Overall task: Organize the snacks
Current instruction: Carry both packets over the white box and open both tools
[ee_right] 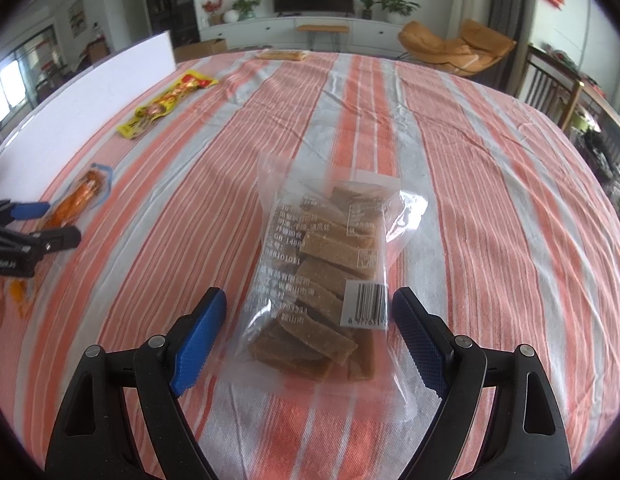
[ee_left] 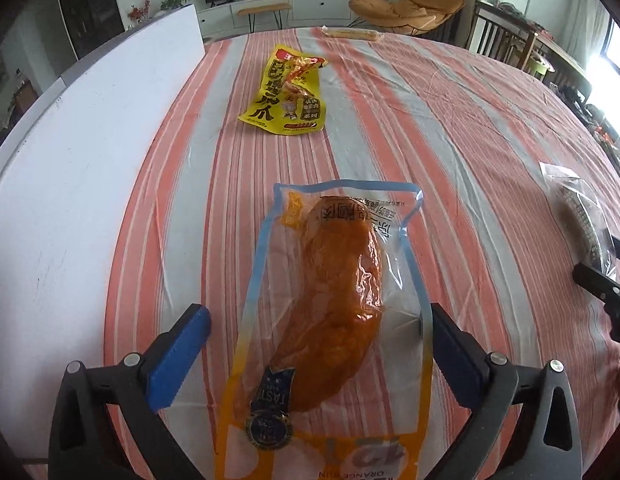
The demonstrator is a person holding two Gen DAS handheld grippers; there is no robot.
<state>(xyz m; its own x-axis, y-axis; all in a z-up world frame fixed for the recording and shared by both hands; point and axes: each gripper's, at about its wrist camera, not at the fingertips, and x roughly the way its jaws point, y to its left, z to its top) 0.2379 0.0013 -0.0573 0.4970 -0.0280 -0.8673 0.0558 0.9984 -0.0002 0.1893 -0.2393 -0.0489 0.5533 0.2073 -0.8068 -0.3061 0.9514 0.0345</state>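
A clear pack with an orange-brown chicken piece (ee_left: 333,300) lies on the striped tablecloth between the fingers of my open left gripper (ee_left: 317,320); it also shows in the right wrist view (ee_right: 76,200). A clear bag of brown snack bars (ee_right: 329,268) lies between the fingers of my open right gripper (ee_right: 308,312); it also shows at the right edge of the left wrist view (ee_left: 581,212). A yellow snack pack (ee_left: 288,92) lies further back, also seen in the right wrist view (ee_right: 166,102). Neither gripper touches its pack.
A white board (ee_left: 82,152) lies along the left side of the table. A pale wrapped snack (ee_left: 349,34) lies at the far edge, also in the right wrist view (ee_right: 284,55). Chairs and a TV stand behind the table.
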